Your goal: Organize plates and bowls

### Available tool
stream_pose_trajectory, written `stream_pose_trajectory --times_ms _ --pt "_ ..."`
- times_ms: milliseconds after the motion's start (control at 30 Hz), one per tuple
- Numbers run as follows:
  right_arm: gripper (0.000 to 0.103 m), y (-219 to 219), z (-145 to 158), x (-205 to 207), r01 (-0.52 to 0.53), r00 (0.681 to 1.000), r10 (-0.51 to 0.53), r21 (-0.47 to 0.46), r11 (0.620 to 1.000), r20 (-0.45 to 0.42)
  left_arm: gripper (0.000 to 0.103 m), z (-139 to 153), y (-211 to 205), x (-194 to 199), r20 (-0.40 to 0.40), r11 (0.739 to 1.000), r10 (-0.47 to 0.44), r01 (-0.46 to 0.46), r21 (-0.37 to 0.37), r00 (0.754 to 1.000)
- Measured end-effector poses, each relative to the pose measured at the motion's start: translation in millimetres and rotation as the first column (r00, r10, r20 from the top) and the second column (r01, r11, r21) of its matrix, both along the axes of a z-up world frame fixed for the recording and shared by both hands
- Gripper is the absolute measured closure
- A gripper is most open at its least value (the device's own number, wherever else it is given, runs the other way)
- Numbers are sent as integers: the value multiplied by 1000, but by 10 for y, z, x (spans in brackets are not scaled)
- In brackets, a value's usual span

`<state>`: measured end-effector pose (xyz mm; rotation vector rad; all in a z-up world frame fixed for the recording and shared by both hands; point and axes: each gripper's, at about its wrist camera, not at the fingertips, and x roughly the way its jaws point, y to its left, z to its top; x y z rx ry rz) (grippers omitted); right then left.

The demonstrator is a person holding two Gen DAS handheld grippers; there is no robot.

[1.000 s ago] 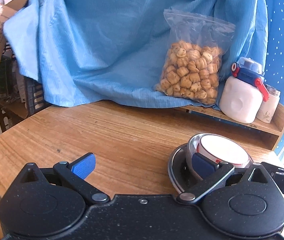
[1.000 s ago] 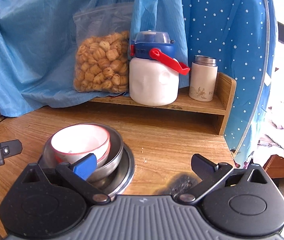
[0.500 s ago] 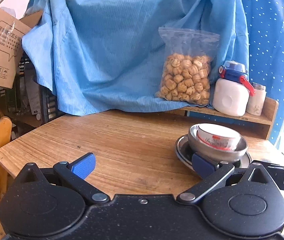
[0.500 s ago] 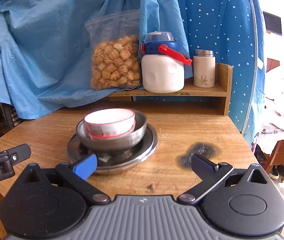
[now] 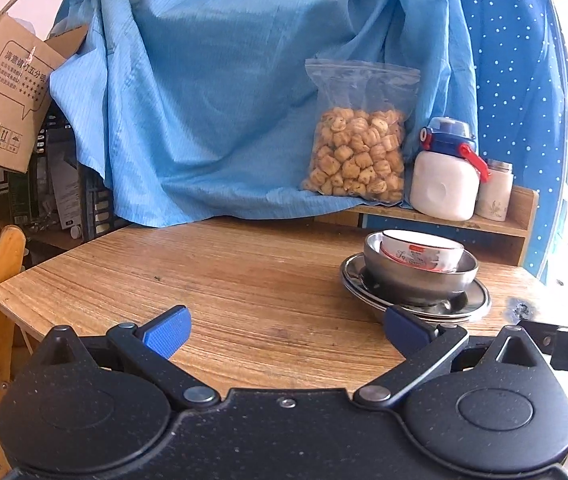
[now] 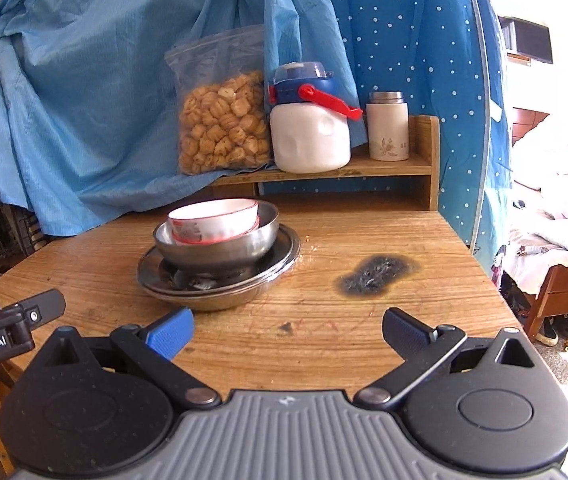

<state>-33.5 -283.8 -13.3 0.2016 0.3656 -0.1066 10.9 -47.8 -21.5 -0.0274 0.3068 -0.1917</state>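
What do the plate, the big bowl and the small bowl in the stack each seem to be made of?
Plate: polished metal, likely stainless steel; its rim mirrors light.
Big bowl: brushed metal, probably steel; grey with a soft sheen.
Small bowl: glossy white with red print, perhaps ceramic or melamine; the pictures cannot settle which.

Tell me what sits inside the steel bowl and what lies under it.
Inside the steel bowl sits a white bowl with red print, tilted. Under the steel bowl lie stacked steel plates; their exact count and the white bowl's base are hidden.
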Motion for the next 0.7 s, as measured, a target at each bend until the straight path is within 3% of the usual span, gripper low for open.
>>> stream_pose_trajectory --times_ms 167,700 --pt "0 -5 -41 -95 -6 997 3 42 999 77 1 -41 30 -84 36 1000 13 -13 -6 999" --pt "0 56 -121 -130 -5 998 5 2 1000 63 1 -129 37 -138 25 1000 8 -9 10 1000"
